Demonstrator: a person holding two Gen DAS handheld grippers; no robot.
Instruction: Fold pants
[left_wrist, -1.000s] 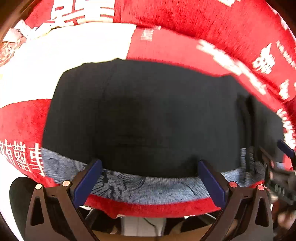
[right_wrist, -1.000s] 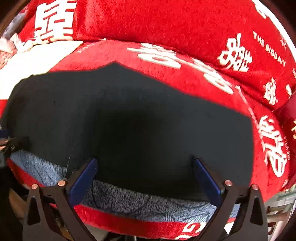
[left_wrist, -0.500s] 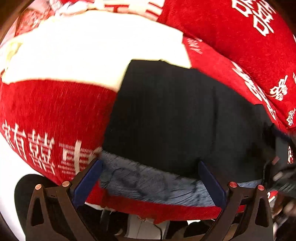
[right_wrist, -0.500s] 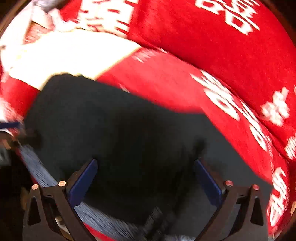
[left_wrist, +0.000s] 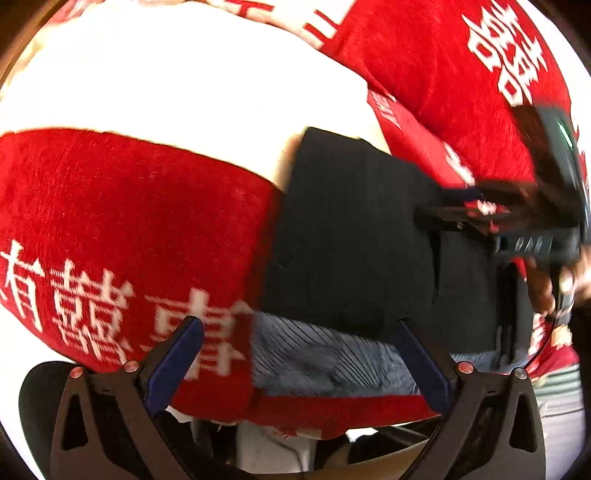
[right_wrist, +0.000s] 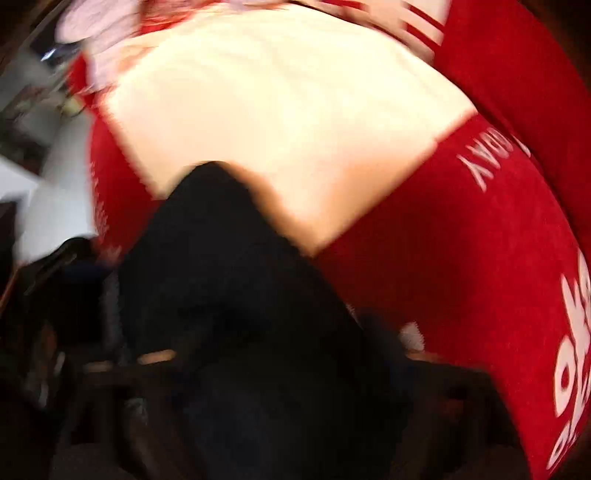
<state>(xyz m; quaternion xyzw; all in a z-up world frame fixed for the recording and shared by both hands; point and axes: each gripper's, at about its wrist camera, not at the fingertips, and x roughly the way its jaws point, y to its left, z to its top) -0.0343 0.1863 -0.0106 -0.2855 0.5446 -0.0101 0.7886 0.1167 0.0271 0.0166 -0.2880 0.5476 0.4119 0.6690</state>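
Note:
The black pants (left_wrist: 354, 240) lie folded on the red and white blanket (left_wrist: 129, 221), with a grey patterned inner band (left_wrist: 325, 362) along the near edge. My left gripper (left_wrist: 295, 365) is open and empty, its blue fingers spread just in front of that band. The right gripper (left_wrist: 436, 210) shows in the left wrist view, reaching in from the right over the pants. The right wrist view is blurred: black cloth (right_wrist: 240, 314) fills its lower half and hides the fingers.
A red cushion with white characters (left_wrist: 480, 74) rises behind the pants. A wide white patch of the blanket (left_wrist: 184, 92) lies to the left and behind; it also shows in the right wrist view (right_wrist: 280, 129). The sofa's front edge is just below my left gripper.
My left gripper has shifted left, so the pants now sit to the right in its view. The right gripper has swung left over the pants, and its view has turned blurred.

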